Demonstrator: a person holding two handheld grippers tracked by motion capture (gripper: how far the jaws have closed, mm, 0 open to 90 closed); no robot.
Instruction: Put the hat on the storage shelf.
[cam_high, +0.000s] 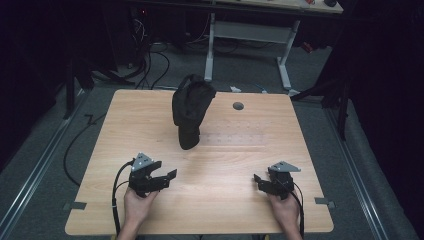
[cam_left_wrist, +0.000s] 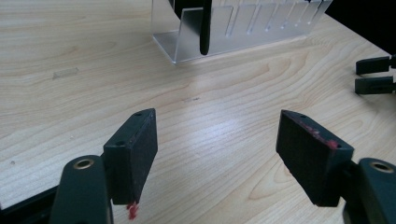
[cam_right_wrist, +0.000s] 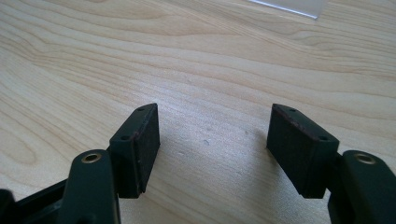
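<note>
A black fabric bag (cam_high: 190, 111) stands upright at the middle back of the wooden table (cam_high: 150, 120), on the left end of a clear slotted rack (cam_left_wrist: 243, 30). A black strap (cam_left_wrist: 204, 28) hangs down over the rack's front. My left gripper (cam_high: 169, 179) rests low near the front left, its jaws pointing right, wide open (cam_left_wrist: 217, 149) with bare wood between them. My right gripper (cam_high: 258, 182) sits at the front right, facing left, also open (cam_right_wrist: 212, 149) and holding nothing. Its two jaws (cam_left_wrist: 373, 74) show at the edge of the left gripper view.
A round cable hole (cam_high: 238, 106) lies at the table's back right. The corner of the clear rack (cam_right_wrist: 289, 7) shows at the top of the right gripper view. Beyond the table stands a white desk frame (cam_high: 250, 35), with cables on the floor.
</note>
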